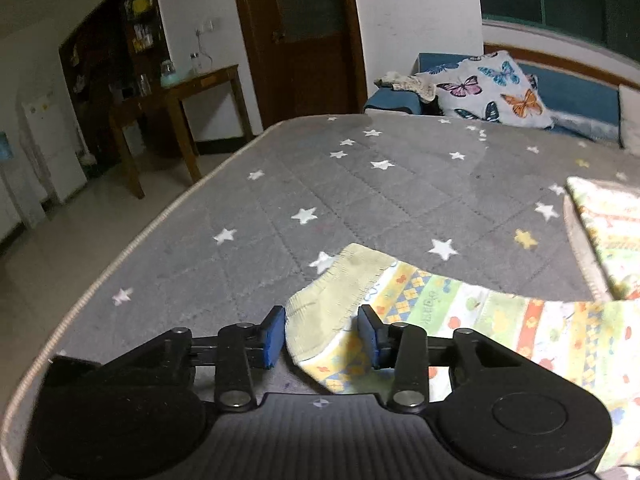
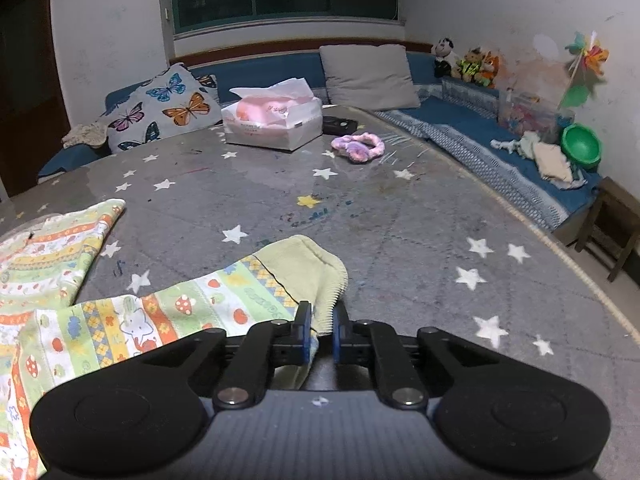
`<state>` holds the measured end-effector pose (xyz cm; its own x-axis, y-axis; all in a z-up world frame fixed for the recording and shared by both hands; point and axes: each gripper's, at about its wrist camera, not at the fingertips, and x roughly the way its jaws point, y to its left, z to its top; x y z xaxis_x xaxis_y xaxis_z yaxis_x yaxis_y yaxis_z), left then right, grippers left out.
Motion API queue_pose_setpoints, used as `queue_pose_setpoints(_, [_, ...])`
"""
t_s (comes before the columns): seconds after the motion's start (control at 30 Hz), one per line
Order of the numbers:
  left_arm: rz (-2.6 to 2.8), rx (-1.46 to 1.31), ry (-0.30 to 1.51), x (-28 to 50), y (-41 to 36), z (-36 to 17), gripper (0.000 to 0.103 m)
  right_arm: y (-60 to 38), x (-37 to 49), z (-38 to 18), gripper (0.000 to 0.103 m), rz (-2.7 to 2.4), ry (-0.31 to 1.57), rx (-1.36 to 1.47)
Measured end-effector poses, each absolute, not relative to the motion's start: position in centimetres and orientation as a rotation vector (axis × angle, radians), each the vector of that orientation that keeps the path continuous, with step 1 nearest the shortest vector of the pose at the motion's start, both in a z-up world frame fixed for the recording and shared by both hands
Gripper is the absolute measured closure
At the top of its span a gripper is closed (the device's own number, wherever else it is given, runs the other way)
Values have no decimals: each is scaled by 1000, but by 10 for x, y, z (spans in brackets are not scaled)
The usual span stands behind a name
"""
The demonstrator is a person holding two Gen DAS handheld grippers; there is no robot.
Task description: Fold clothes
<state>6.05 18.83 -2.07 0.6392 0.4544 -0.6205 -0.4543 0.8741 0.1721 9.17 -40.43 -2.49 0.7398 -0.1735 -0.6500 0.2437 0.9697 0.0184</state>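
A small child's garment with a colourful striped print lies on the grey star-patterned mattress (image 1: 360, 184). One sleeve with a pale green cuff (image 1: 332, 308) lies between the blue pads of my left gripper (image 1: 322, 334), whose jaws stand apart around it. In the right wrist view the other green cuff (image 2: 316, 276) is pinched between the nearly closed pads of my right gripper (image 2: 321, 330). The garment's body (image 2: 52, 248) lies bunched at the left of that view, and at the right edge of the left wrist view (image 1: 608, 224).
A tissue box (image 2: 272, 122), a purple headband (image 2: 358, 146) and a dark flat object (image 2: 339, 125) lie at the mattress's far end. A butterfly pillow (image 1: 488, 90) and blue cushions line the far wall. A wooden table (image 1: 176, 108) stands on the floor left of the mattress edge (image 1: 132, 248).
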Motion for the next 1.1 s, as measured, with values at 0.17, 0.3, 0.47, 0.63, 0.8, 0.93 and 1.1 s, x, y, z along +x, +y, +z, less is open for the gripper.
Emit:
queue_pose_setpoints(0.17, [543,80,704,62,184,-25,62,-416,66,-27,94,-285,707,86])
queue_pose_setpoints(0.3, [562,115,714,67,181,-25,60,-417,68,-27,91,-281,707,75])
queue_pose_setpoints(0.47, [549,104,727,58,179,-19,60,-410,66,-13,84,-274,681,63])
queue_pose_setpoints(0.63, [449,116,697,44,153,-3,56,-390,59,8,77,-195,634,25])
queue_pose_setpoints(0.8, [273,127,660,38,109,10,55,-358,63,19,71,-33,637,35])
queue_pose_setpoints(0.93, [133,141,651,43,72,10,55,-322,65,14,67,122,670,-1])
queue_pose_setpoints(1.1, [3,187,642,55,27,4,55,-277,59,7,66,278,700,-55])
